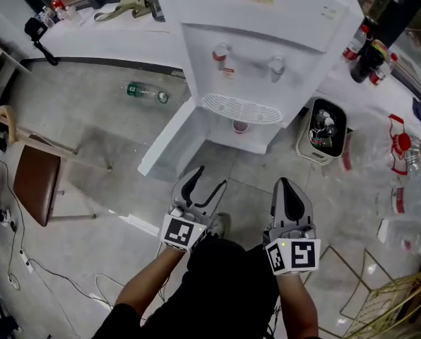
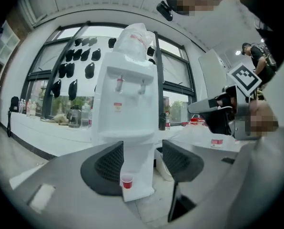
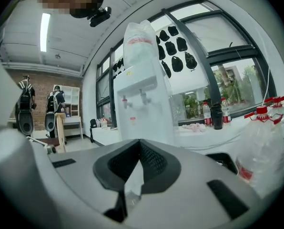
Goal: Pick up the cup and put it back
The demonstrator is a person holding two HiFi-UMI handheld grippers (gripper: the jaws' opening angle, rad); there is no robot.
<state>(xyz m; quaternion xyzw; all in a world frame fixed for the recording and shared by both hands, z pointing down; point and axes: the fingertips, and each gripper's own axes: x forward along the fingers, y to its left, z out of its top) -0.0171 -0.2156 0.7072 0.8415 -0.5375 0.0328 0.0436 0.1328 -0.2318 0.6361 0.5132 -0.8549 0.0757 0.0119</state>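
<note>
Left gripper (image 2: 142, 163) fingers apart, cup (image 2: 126, 181) seen between; right gripper (image 3: 138, 162) fingers touching.

Pretty plain room: grey concrete floor (image 1: 90, 147), a brown-seated chair (image 1: 35, 182) off to one side, long white surface (image 1: 104, 41) under big dark-framed windows (image 3: 228, 80), brick wall (image 3: 39, 87) at the back, one lit strip light (image 3: 45, 25) overhead

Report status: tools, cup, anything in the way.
Left tool open, empty. Right tool shut, empty. Red cup upright in lower recess of water dispenser, untouched. Nothing seen between tools and cup.
</note>
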